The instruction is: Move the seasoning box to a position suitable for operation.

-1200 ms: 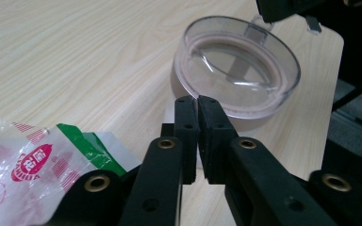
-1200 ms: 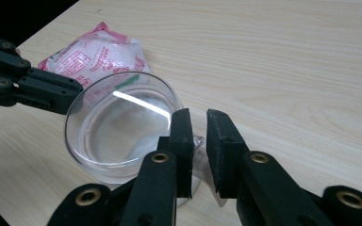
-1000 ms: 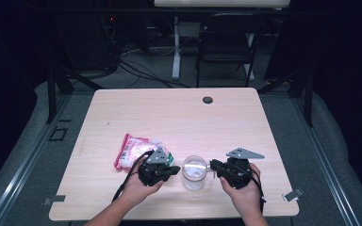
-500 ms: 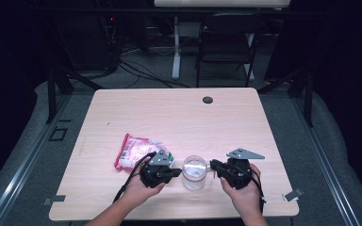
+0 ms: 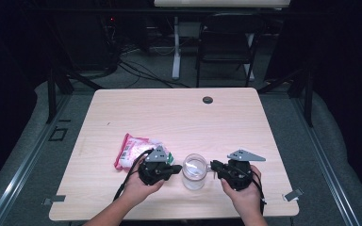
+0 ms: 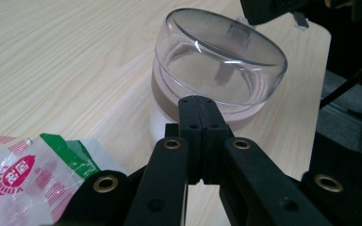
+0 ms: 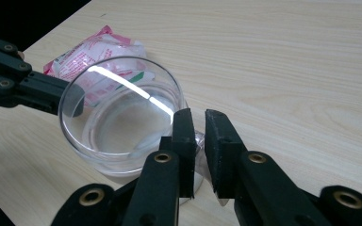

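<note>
Low in the frame's centre, one clear round glass jar (image 5: pixel 194 171) stands between your two grippers: left gripper (image 5: pixel 175 168) pressed together, right gripper (image 5: pixel 213 165) slightly apart. One pink-and-white plastic packet (image 5: pixel 134 148) lies left.

Glass cup (image 5: pixel 194 171) stands between left claw (image 5: pixel 173 168) and right claw (image 5: pixel 214 165).

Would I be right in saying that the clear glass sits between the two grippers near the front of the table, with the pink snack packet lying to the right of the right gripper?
Not quite: the pink snack packet lies on the left, behind the left gripper, not beside the right gripper. The high view shows it. The clear glass does sit between the two grippers near the table's front.
</note>
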`<state>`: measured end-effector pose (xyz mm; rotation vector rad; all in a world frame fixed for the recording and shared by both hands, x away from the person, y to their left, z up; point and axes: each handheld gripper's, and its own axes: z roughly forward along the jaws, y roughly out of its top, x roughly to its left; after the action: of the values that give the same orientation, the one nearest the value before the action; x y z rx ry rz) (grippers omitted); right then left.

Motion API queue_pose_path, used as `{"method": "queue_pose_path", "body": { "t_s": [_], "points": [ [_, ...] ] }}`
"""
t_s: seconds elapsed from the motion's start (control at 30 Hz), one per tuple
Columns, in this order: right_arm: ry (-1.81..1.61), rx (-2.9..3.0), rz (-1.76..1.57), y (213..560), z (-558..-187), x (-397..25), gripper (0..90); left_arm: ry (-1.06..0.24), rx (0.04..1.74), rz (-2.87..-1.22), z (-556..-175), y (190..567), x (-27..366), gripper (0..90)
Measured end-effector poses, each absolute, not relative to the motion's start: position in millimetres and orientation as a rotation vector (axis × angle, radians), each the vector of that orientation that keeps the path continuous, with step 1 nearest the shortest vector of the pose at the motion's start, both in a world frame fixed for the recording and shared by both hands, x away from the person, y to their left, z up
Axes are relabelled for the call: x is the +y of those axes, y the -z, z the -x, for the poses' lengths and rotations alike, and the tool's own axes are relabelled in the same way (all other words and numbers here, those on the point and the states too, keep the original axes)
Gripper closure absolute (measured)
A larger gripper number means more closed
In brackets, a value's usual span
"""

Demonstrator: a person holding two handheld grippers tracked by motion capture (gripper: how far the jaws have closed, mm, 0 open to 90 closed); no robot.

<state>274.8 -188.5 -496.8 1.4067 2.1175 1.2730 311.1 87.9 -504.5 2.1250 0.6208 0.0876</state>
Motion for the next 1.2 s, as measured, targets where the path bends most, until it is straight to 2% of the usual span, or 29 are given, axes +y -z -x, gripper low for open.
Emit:
{"method": "queue_pose_path", "body": {
  "t_s": [0.43, 0.63, 0.73, 0.77, 0.8, 0.83, 0.93, 1.03, 1.17, 1.2],
  "points": [
    [-1.276, 2.083, -1.406, 500.7, -270.4, -190.6, 79.5, -0.083, 0.59, -2.079, -312.2, 493.7, 83.0, 90.0],
    [-1.279, 2.111, -1.343, 497.1, -260.5, -188.4, 70.6, -0.108, 0.551, -2.084, -310.2, 488.6, 76.2, 90.0],
    [-1.3, 2.16, -1.25, 492.3, -249.1, -185.0, 61.7, -0.098, 0.542, -2.076, -311.7, 484.7, 70.8, 90.0],
    [-1.3, 2.16, -1.25, 492.3, -249.1, -185.0, 61.7, -0.098, 0.542, -2.076, -311.7, 484.7, 70.8, 90.0],
    [-1.305, 2.186, -1.193, 492.4, -244.1, -182.1, 56.3, -0.094, 0.536, -2.076, -312.1, 483.6, 69.4, 89.9],
    [-1.305, 2.186, -1.193, 492.4, -244.1, -182.1, 56.3, -0.092, 0.534, -2.072, -312.3, 483.0, 67.5, 89.9],
    [-1.272, 2.198, -1.138, 494.5, -239.0, -177.9, 51.5, -0.085, 0.523, -2.062, -312.5, 480.9, 61.9, 87.5],
    [-1.247, 2.186, -1.1, 497.9, -236.8, -172.7, 45.5, -0.077, 0.521, -2.054, -311.6, 479.8, 59.6, 79.0],
    [-1.218, 2.166, -1.093, 500.6, -237.9, -168.2, 45.5, -0.078, 0.541, -2.038, -310.5, 479.3, 58.9, 69.8],
    [-1.213, 2.153, -1.093, 501.7, -238.6, -166.8, 46.1, -0.081, 0.541, -2.037, -310.8, 479.5, 58.9, 69.8]
  ]
}}
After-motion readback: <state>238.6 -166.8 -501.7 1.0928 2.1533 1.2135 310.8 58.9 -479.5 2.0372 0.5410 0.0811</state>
